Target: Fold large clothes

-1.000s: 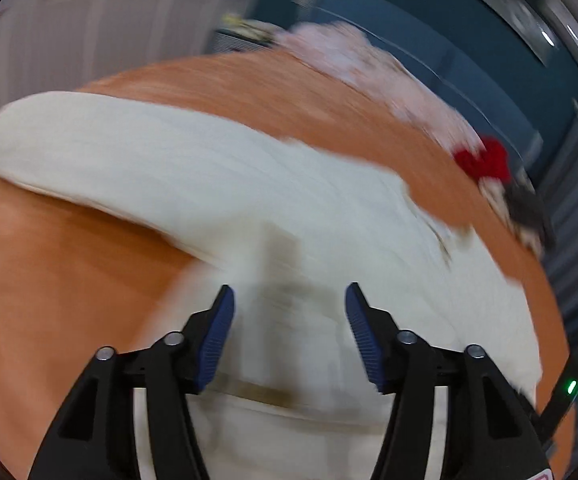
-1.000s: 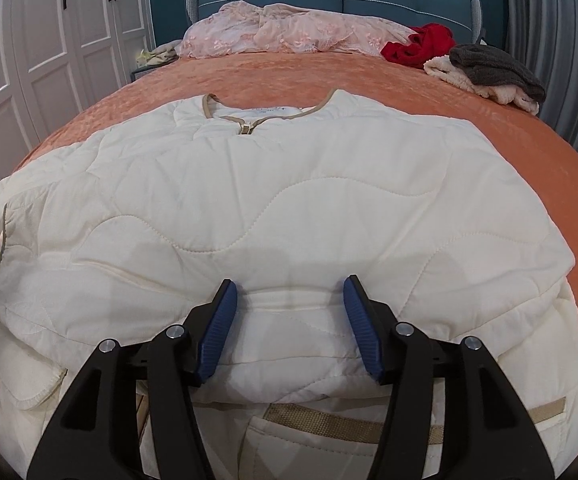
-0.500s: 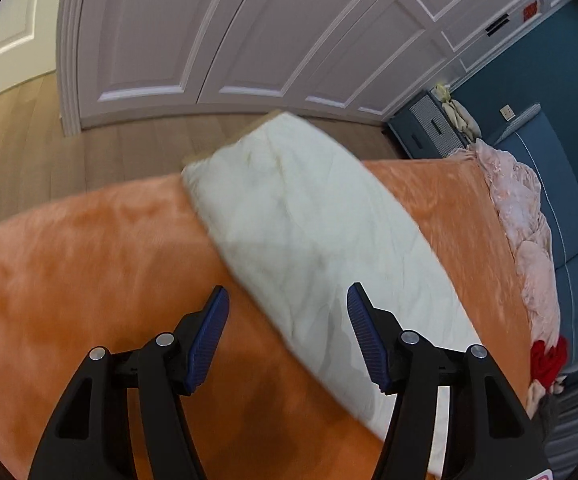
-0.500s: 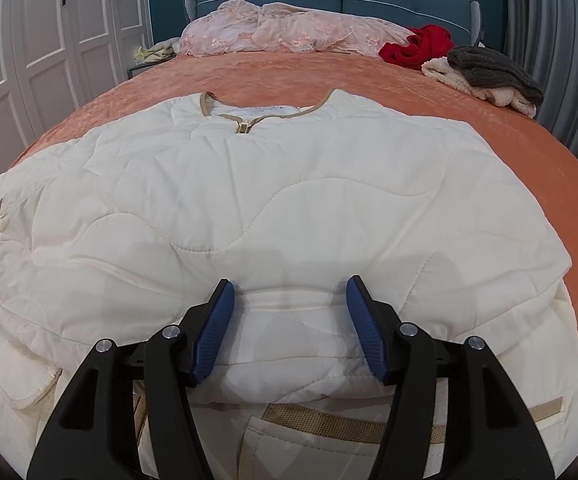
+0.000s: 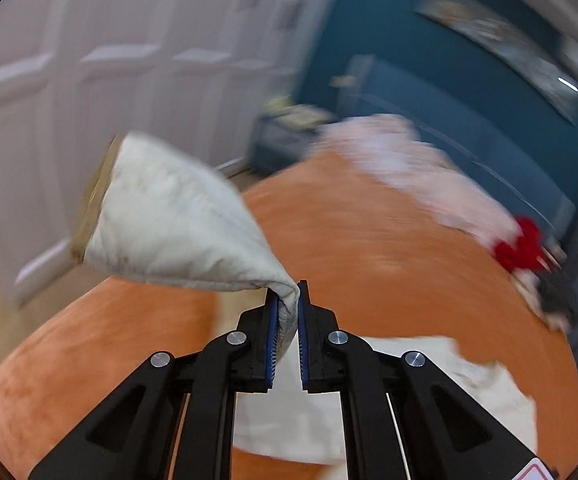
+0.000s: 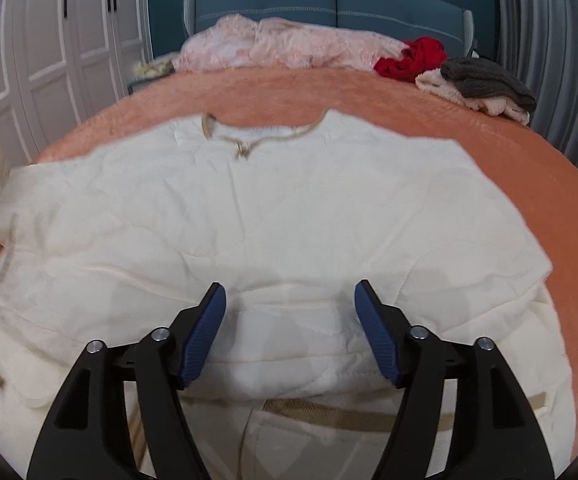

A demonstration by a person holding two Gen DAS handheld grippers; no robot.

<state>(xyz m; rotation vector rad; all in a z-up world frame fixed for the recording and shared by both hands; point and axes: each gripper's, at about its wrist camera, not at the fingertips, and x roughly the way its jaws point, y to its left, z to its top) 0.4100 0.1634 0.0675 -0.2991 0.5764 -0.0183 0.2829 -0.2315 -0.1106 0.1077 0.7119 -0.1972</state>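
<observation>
The left gripper (image 5: pixel 287 300) is clamped on a pinch of the sleeve (image 5: pixel 169 224), and the cuff end is held raised off the bed (image 5: pixel 389 248). The hold appears to be taken near the sleeve's end so that the whole length can be carried across the body in one fold. The tan cuff trim (image 5: pixel 95 196) hangs at the far end, away from the pads, and is left free to swing.

The right gripper (image 6: pixel 291 320) is held just above the lower middle of the jacket (image 6: pixel 269 216). Its jaws are opening, and no cloth is gripped between them. It is probably stationed there to steady the body or to take the hem next.

The jacket lies spread flat, front down or up cannot be told, with its collar (image 6: pixel 265 134) pointing to the headboard (image 6: pixel 329 0). Bare bedspread is left around it on the far and right sides, so room for folding is ample there. The near hem runs under the right gripper to the lower frame edge.

A pink cloth (image 6: pixel 289 46), a red garment (image 6: pixel 413 58) and a grey-and-cream pile (image 6: pixel 485 84) are kept well apart, by the headboard. A wardrobe (image 6: pixel 49 40) stands beyond the bed's left edge, close to the raised sleeve.
</observation>
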